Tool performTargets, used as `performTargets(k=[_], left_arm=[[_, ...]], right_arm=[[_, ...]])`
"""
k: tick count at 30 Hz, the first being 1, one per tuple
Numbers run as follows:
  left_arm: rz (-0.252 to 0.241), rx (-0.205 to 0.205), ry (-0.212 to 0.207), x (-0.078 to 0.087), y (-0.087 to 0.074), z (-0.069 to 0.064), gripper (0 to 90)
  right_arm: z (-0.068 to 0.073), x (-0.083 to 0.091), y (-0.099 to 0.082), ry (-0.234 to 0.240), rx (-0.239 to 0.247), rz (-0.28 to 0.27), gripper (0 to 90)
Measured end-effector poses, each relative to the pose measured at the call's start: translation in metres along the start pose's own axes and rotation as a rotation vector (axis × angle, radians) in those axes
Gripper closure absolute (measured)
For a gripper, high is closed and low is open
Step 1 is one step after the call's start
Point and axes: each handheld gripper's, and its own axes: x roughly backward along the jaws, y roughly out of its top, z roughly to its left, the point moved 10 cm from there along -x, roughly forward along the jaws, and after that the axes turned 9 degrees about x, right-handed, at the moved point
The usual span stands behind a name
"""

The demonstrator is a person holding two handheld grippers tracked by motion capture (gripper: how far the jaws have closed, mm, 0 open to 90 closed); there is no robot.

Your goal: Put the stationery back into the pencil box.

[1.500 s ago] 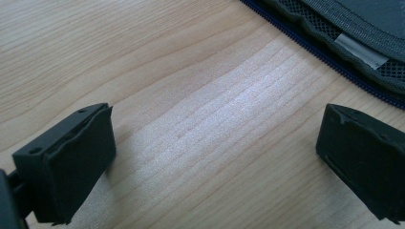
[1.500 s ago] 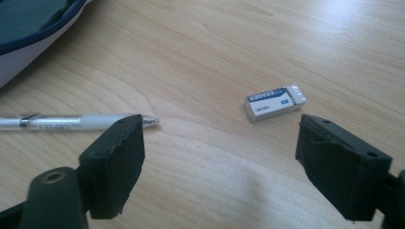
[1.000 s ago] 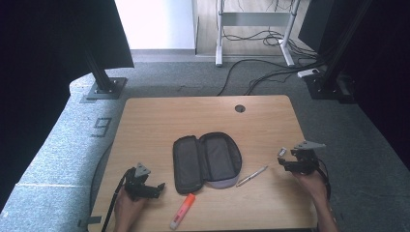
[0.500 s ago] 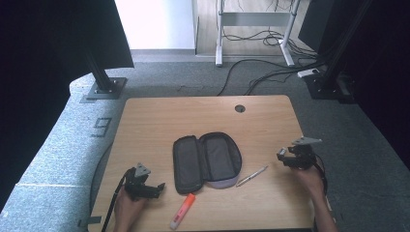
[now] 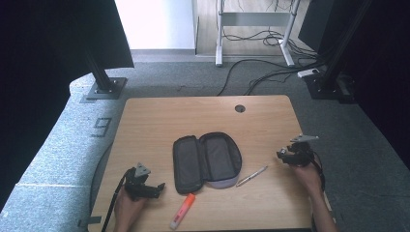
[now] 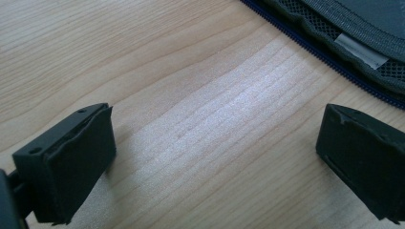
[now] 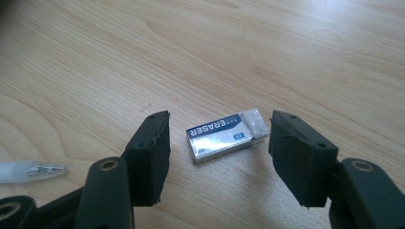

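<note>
On the table (image 5: 159,116) the open case (image 5: 207,160) lies at the middle; the pen (image 5: 251,176) just right of it; the marker (image 5: 183,211) before it, nearer me; my left gripper (image 5: 157,187) sits left of the case; the eraser (image 7: 228,134) lies between my right gripper's (image 7: 217,153) jaws at the right.

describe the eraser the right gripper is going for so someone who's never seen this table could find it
On the light wooden table, go right from the open dark fabric pencil case, past the silver pen. The small rectangular white eraser lies flat between the right gripper's closing jaws, untouched; its silver-and-blue sleeve reads ERASER.
</note>
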Motion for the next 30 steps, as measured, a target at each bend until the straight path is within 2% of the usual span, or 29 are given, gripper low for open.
performTargets(k=[8,17,21,30], left_arm=[[0.0,0.0,0.0,0.0,0.0,0.0,0.0],[0.0,0.0,0.0,0.0,0.0,0.0,0.0],[0.0,0.0,0.0,0.0,0.0,0.0,0.0],[0.0,0.0,0.0,0.0,0.0,0.0,0.0]], right_arm=[[0.0,-0.0093,-0.0039,0.016,0.001,0.013,44.2],[0.0024,-0.0096,-0.0018,0.037,-0.015,-0.009,60.6],[0.0022,-0.0092,-0.0021,0.045,-0.027,-0.017,61.0],[0.0003,-0.0083,-0.0022,0.034,-0.02,-0.01,65.6]])
